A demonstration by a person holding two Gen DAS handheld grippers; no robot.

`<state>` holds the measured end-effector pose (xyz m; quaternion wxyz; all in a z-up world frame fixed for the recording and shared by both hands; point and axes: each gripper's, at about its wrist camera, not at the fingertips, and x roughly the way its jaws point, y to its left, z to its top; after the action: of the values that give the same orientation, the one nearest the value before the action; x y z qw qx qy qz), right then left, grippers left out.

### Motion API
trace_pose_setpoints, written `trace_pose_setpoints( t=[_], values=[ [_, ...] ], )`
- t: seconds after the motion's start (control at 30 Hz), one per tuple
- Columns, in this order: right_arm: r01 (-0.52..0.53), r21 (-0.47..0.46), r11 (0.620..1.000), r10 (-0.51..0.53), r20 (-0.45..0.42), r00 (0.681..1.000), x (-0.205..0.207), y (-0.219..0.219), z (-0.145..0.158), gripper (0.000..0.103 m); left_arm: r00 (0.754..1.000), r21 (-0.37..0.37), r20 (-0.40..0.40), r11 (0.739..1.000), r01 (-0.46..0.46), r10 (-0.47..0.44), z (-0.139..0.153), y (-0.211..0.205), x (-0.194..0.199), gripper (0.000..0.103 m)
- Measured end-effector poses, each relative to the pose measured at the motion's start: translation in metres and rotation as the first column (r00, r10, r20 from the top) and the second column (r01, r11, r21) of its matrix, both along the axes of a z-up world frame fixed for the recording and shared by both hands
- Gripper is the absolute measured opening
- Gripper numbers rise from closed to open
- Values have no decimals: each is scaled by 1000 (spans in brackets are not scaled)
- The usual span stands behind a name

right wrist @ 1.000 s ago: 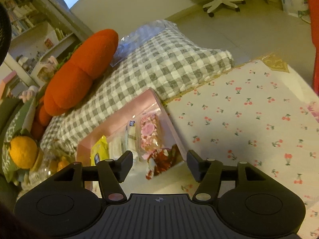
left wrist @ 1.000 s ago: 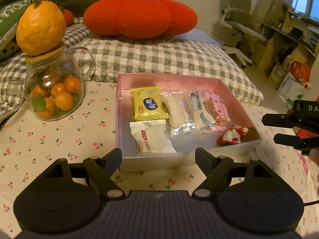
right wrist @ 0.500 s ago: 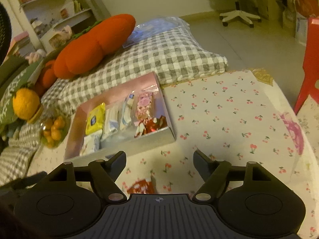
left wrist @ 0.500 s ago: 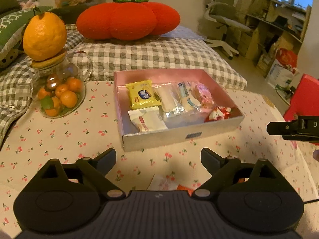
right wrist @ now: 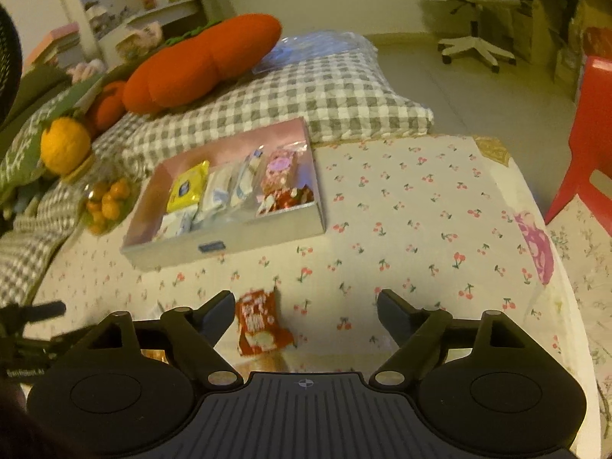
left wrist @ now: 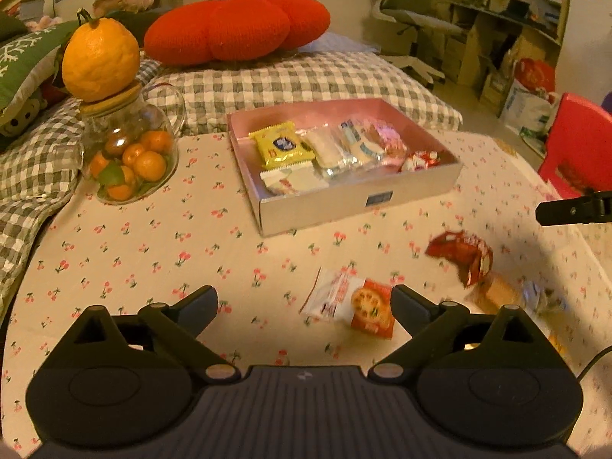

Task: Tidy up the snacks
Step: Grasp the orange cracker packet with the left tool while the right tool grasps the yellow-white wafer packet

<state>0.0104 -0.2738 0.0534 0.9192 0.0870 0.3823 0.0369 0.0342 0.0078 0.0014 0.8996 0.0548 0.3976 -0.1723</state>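
Glossy plastic snack wrappers (left wrist: 285, 144), matt cardboard box (left wrist: 355, 201), printed cloth tablecloth (left wrist: 153, 244), glass jar (left wrist: 130, 153).

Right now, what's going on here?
A person is sorting snacks into a pink box on a cherry-print cloth. Several packets already lie inside, including a yellow packet. Both tongs are open and hold nothing: the left tongs hover near an orange packet, the right tongs over a red packet. A third loose snack beside these is too blurred to identify.

Cherry-print cream cloth (left wrist: 153, 237) w/ a pink-lined silver box (left wrist: 344, 195), yellow packet (left wrist: 283, 145) inside, red crinkly wrapper (left wrist: 463, 256) + white/orange packet (left wrist: 355, 302) outside, grey-white checked blanket (left wrist: 306, 80), big orange-red pumpkin cushion (left wrist: 237, 26), black claws.
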Motion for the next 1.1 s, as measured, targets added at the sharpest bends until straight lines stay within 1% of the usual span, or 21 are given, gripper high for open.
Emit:
trace_pose_setpoints(
  t=[0.27,0.37,0.53,0.63,0.77,0.93,1.0,1.1],
  values=[
    [-90,-109,990,92,12,996,-23,12,-12,84,999,39,-10,998,45,-45,-15,3,-16,98],
    [-135,-156,978,139,13,990,-31,18,-18,87,998,53,-9,996,69,-69,-22,0,-22,98],
    [-198,-198,960,199,-15,980,-42,24,-34,87,992,60,-5,991,123,-123,-34,-7,-32,98],
    [-232,-217,948,231,-33,973,-51,25,-46,87,987,73,12,984,161,-163,-40,-11,-35,98],
    [-240,-212,947,238,-37,971,-64,22,-60,87,983,79,37,981,179,-182,-49,-11,-34,98],
    [-230,-173,958,230,-18,973,-74,14,-72,87,987,32,32,987,159,-160,-60,-10,-24,99],
    [-220,-165,961,221,-16,975,-76,11,-77,87,988,15,44,989,149,-149,-62,-10,-21,102],
    [-210,-168,963,212,-9,977,-77,8,-83,86,987,3,63,989,146,-146,-64,-13,-16,102]
  ],
)
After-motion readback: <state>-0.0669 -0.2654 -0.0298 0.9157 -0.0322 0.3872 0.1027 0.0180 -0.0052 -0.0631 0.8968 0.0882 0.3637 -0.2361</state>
